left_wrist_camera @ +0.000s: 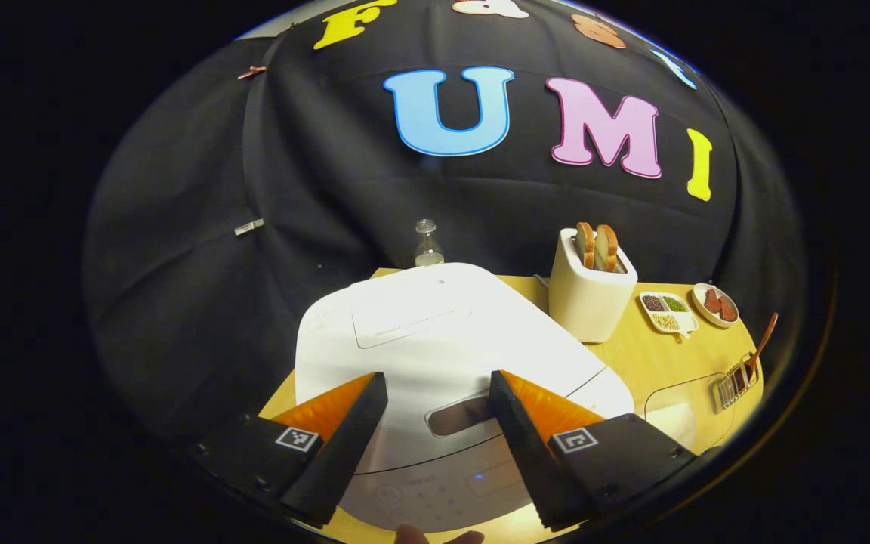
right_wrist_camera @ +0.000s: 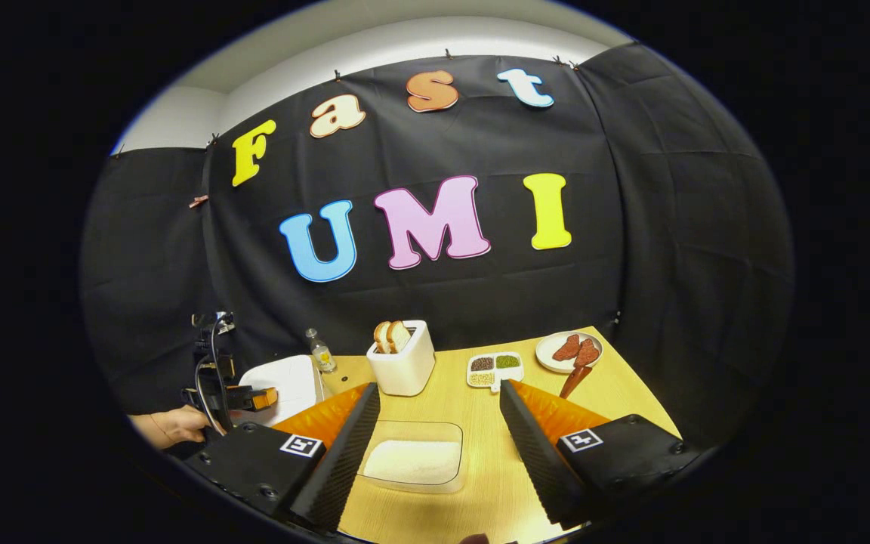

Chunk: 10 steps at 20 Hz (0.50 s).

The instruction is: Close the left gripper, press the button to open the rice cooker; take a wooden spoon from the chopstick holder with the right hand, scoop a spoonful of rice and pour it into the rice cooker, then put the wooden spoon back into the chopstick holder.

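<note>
The left claw (left_wrist_camera: pixel 439 393) gapes wide just above the closed white plastic rice cooker (left_wrist_camera: pixel 435 340), its grey oblong release button (left_wrist_camera: pixel 461 414) between the fingers. That button likely needs a firm, stiff press with closed tips. The right claw (right_wrist_camera: pixel 439 404) stands wide, empty, over a clear rice tub (right_wrist_camera: pixel 414 459); the slim, light wooden spoon (left_wrist_camera: pixel 763 340) is best gripped mid-handle. No legible writing.

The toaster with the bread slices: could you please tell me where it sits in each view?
Left gripper view: toaster right of centre, behind the rice cooker.
Right gripper view: toaster near centre, at the table's back.
Shared landmark: the divided dish just to its right.
</note>
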Tool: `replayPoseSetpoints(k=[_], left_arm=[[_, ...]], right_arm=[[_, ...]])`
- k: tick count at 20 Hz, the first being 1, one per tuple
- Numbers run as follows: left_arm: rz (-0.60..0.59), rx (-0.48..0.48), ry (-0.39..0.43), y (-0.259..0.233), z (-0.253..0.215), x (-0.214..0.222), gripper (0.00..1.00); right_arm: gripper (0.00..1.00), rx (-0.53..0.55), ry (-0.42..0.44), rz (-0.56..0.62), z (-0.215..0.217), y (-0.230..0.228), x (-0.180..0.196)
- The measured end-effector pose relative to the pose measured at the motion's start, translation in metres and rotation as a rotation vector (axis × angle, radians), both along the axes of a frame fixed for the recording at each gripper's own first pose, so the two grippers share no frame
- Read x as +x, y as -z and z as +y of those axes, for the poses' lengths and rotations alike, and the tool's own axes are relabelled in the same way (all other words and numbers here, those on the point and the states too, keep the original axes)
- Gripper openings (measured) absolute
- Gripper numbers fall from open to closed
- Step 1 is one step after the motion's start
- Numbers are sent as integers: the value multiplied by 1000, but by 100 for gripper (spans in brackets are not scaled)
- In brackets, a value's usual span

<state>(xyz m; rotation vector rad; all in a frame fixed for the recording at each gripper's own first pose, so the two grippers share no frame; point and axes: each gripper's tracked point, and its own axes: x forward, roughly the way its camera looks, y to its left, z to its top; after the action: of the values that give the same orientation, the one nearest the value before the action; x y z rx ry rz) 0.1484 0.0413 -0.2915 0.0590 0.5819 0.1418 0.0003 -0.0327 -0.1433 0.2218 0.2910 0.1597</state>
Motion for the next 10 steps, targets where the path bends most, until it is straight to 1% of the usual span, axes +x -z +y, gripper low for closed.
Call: replayPoseSetpoints(k=[4,7,9,10], left_arm=[[-42,-30,-9,-18,1,2,97],[14,-62,-22,-11,-2,3,98],[64,-54,-40,-2,-3,2,98],[67,-45,-54,-2,-1,2,98]], right_arm=[[98,4,1,-1,2,0,2],[98,16,0,4,3,4,3],[98,24,-4,14,5,10,4],[98,28,-7,21,6,14,4]])
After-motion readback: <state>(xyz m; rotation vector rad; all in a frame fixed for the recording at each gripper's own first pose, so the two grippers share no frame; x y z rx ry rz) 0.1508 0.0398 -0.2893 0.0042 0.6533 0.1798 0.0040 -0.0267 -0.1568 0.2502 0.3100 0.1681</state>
